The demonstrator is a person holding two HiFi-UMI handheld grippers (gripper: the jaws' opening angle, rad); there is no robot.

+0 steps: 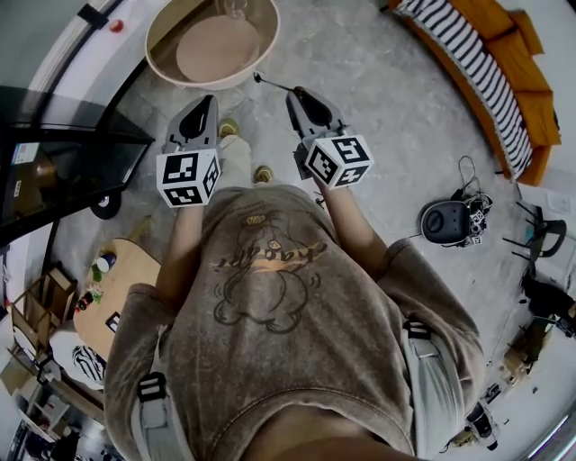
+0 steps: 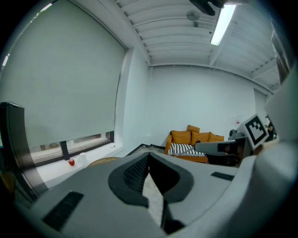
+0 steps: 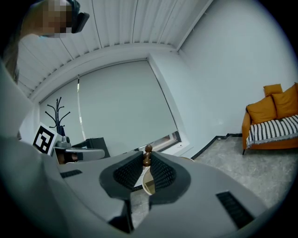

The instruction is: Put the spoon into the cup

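Standing in an open room, grey floor [image 1: 378, 90]. Orange sofa [image 1: 504, 72] with a striped throw is well off to the right.

Round table [image 1: 261, 58] with a raised rim is ahead, near but not yet under the grippers. At its far edge, cut off by the frame, is a clear vessel [image 1: 236, 9]. It is probably the cup, but too little shows to be sure.

Left gripper [image 1: 205, 101]: jaws together at the tips, nothing between them, pointing toward the table.

Right gripper [image 1: 295, 94]: jaws clamped on the spoon [image 1: 272, 83]. The thin handle pokes forward and left of the tips. The right gripper view shows the brown knob at the handle's end just past the pads [image 3: 158, 172] and the pale bowl back inside the jaws.

Step in hand, as I judge it: carrying the spoon to the table, with the drop into the cup not yet begun.

Doing it well:
- Keep the clamp firm. A thin handle can pivot between ribbed pads.
- Close on the table before lowering, and bring the cup fully into sight first.
- The knob end leads, so it likely enters first. Tip the gripper down over the mouth and centre the knob inside the rim.
- Release only once the spoon leans on the cup wall.
- A light, clear cup may tip. The free left gripper could steady it from beside.
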